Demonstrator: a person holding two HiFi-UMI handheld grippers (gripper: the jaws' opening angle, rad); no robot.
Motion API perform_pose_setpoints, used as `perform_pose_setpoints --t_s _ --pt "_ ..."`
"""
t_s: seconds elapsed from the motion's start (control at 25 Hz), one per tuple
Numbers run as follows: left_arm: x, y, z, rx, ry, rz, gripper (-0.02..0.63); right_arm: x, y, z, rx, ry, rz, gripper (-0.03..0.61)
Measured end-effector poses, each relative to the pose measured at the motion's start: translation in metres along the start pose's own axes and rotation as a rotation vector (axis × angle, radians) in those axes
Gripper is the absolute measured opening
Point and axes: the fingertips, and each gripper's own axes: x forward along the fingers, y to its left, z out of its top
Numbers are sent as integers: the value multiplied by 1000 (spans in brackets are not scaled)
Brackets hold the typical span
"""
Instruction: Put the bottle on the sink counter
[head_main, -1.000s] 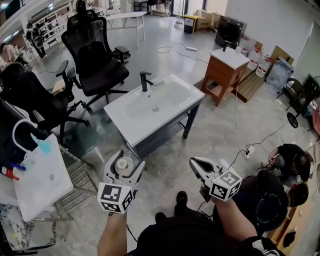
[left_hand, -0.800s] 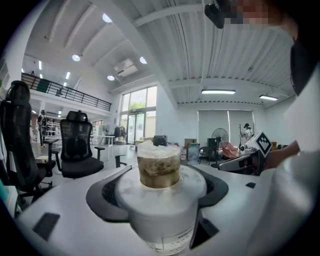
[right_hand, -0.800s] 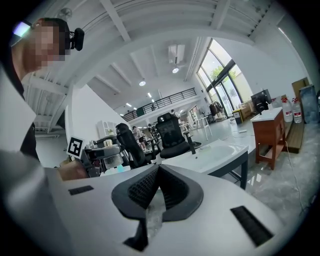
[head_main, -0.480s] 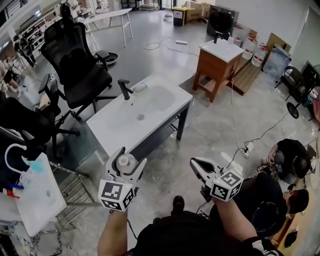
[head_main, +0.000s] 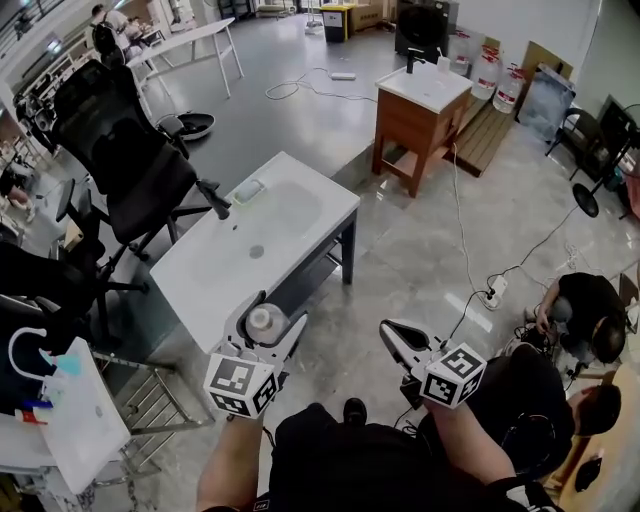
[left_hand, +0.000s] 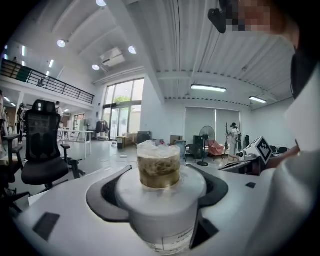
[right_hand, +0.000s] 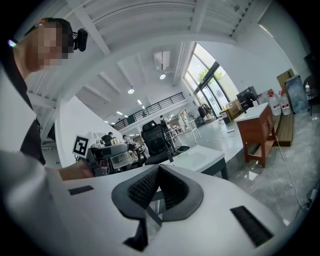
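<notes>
My left gripper (head_main: 264, 330) is shut on a white bottle (head_main: 261, 324) with a clear cap, held upright just short of the near end of the white sink counter (head_main: 200, 290). In the left gripper view the bottle (left_hand: 161, 200) stands between the dark jaw pads, its cap holding a brownish content. The counter has a basin with a drain (head_main: 256, 252) and a black tap (head_main: 216, 207) on its far side. My right gripper (head_main: 396, 335) hovers over the floor to the right, its jaws pressed together on nothing, as the right gripper view (right_hand: 157, 187) shows.
Black office chairs (head_main: 120, 160) stand left of and beyond the counter. A wooden vanity (head_main: 418, 115) stands further back right. A metal rack (head_main: 150, 400) and a white bag (head_main: 70, 410) are at the left. Cables (head_main: 470, 290) cross the floor; people (head_main: 585, 320) crouch at the right.
The view has moved forward: the sink counter has slid down and left in the picture and now lies right beyond my left gripper. Both grippers keep their grip states.
</notes>
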Motion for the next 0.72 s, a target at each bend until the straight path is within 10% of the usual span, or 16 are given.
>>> perform_pose_setpoints --t_s 0.72 --pt "156 107 22 40 -18 -52 351 127 -110 58 -29 61 -66 15"
